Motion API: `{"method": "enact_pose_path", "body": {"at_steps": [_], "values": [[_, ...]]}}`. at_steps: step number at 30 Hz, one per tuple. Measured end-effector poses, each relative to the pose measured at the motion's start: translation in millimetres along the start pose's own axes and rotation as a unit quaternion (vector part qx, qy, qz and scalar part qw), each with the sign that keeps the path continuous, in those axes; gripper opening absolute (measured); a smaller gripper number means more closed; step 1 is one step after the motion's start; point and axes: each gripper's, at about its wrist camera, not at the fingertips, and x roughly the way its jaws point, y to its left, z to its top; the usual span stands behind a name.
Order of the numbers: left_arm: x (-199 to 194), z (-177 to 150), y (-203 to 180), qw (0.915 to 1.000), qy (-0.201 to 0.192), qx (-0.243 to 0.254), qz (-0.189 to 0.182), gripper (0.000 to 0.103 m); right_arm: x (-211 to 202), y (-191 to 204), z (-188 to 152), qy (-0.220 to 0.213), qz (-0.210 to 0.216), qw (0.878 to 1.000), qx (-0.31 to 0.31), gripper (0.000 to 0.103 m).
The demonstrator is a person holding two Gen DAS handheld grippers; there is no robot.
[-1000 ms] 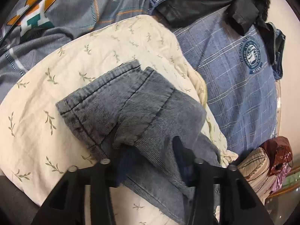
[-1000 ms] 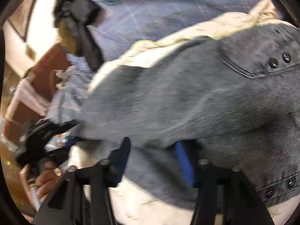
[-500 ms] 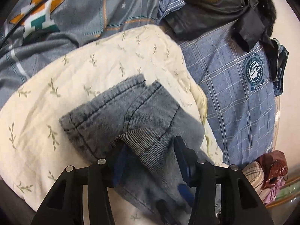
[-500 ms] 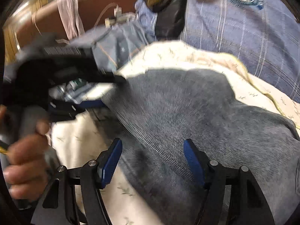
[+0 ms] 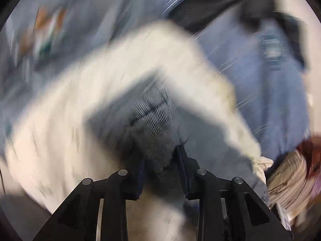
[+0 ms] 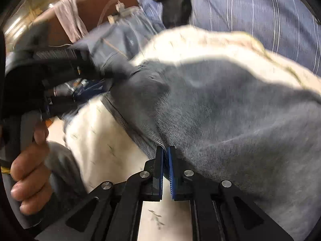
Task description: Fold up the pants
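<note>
Left wrist view: close above pants (image 5: 158, 124), facing forward-down, blurred. Right wrist view: close at pants (image 6: 230, 108) edge, facing left gripper (image 6: 94, 80). Both share pants.

Support surface: bed with blue plaid sheet (image 6: 260, 10). A cream quilt (image 6: 104, 140) with leaf print lies on the sheet, under and ahead of both jaw pairs. Grey pants (image 6: 230, 110) lie on the quilt, ahead of the jaws. A dark jacket (image 5: 220, 6) lies on the sheet, far ahead.

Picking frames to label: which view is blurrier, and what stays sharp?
Left wrist: heavy motion smear; only the left gripper and pinched pants stay fairly crisp. Right wrist: milder blur; right gripper sharp, quilt overexposed.
</note>
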Motion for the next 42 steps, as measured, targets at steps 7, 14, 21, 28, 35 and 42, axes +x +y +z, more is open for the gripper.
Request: {"method": "enact_pose_path", "body": {"at_steps": [7, 14, 21, 28, 35, 42], "values": [[4.2, 12.2, 14.3, 0.9982, -0.003, -0.051, -0.031, 0.02, 0.0, -8.8, -1.4, -0.006, 0.03, 0.999, 0.026, 0.003], [-47.2, 43.4, -26.8, 0.9878, -0.105, 0.025, -0.113, 0.006, -47.6, 10.6, 28.5, -0.072, 0.056, 0.996, 0.01, 0.002], [12.3, 31.9, 31.4, 0.9966, 0.029, -0.076, 0.015, 0.008, 6.4, 12.6, 20.4, 0.034, 0.06, 0.998, 0.001, 0.002], [-0.2, 23.0, 19.5, 0.9979, -0.009, -0.054, 0.035, 0.025, 15.4, -1.8, 15.9, 0.051, 0.09, 0.994, 0.033, 0.01], [-32.6, 8.9, -39.1, 0.9712, -0.148, 0.036, 0.183, 0.051, -77.1, -44.6, 2.9, -0.062, 0.122, 0.983, 0.124, 0.074], [-42.6, -29.9, -78.5, 0.9136, -0.233, 0.12, 0.311, 0.077, -185.6, -163.4, -57.6, -0.165, 0.06, 0.949, 0.26, 0.078]]}}
